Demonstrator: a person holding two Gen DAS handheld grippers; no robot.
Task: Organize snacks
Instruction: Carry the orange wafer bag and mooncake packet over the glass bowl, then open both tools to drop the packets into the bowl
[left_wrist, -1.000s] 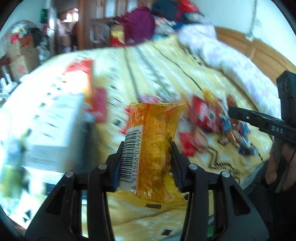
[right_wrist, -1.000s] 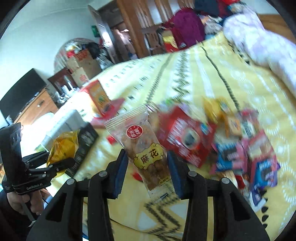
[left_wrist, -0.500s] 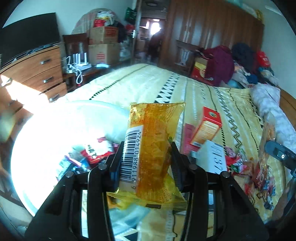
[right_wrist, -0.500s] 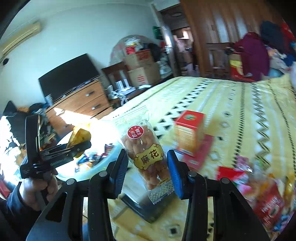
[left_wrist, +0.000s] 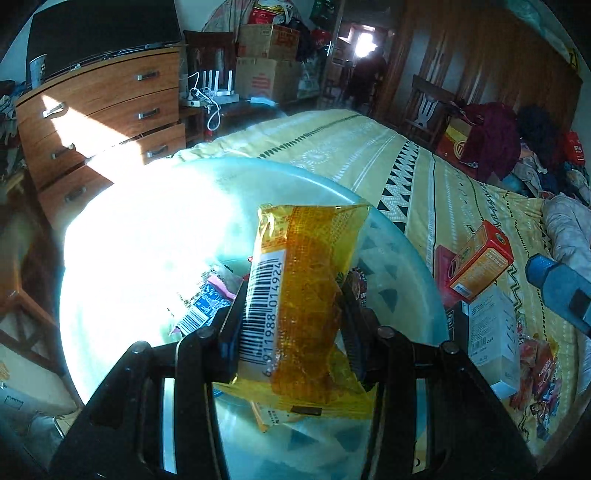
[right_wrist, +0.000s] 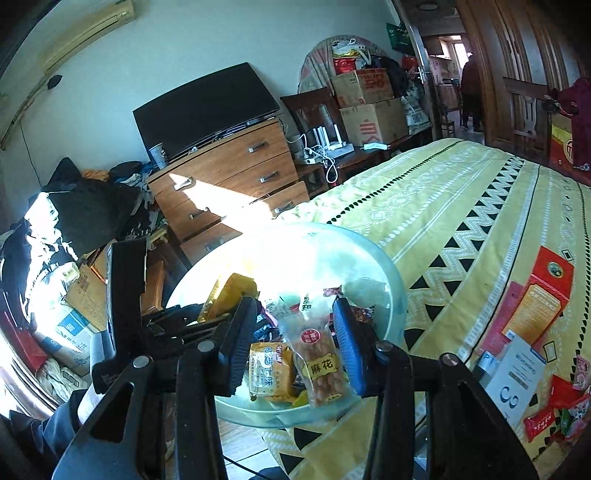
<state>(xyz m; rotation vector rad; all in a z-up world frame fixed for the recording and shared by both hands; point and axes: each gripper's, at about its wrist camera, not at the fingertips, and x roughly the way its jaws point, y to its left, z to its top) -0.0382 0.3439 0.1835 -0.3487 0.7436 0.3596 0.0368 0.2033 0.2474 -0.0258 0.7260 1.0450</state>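
Left gripper (left_wrist: 291, 317) clamps yellow pack (left_wrist: 303, 295) over basin (left_wrist: 406, 229). Right gripper (right_wrist: 295, 347): jaws look wider than clear packet (right_wrist: 319, 363); grip uncertain. Release both low, centred.

Sun glare hides the basin's (left_wrist: 402, 236) contents.

My left fingers (left_wrist: 236, 325) black, around a yellow-orange packet (left_wrist: 306, 295) with white barcode. Right pads (right_wrist: 347, 343) blue, flanking a clear bag (right_wrist: 317, 354), red seal, yellow label. Basin (right_wrist: 391, 295) pale green. Bedspread (right_wrist: 461, 206) yellow, black triangles.
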